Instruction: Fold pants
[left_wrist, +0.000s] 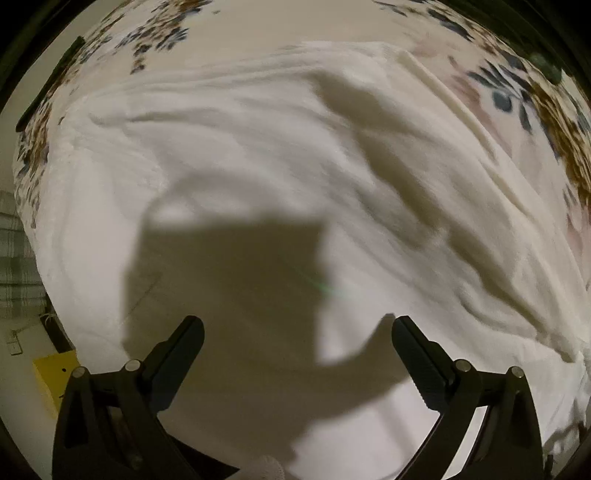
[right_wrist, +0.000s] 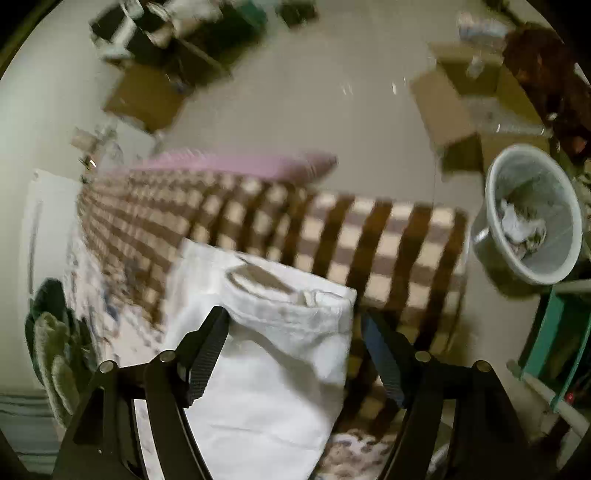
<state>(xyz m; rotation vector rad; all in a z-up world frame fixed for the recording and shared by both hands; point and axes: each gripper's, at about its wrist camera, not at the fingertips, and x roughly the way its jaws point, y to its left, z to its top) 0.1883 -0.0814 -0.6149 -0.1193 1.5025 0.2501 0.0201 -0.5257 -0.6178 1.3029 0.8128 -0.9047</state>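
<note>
Left wrist view: the white pants (left_wrist: 258, 155) spread ahead of the left hand-held gripper (left_wrist: 297, 332), jaws spread, empty; the right hand-held gripper (right_wrist: 295, 325), likewise spread, straddles the pants' waistband.

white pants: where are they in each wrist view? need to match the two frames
Left wrist: the white pants fill most of the picture, spread on the floral sheet.
Right wrist: the white pants sit bottom centre, between the open jaws of the right gripper.
Shared landmark: the floral sheet, at the bottom here.
</note>
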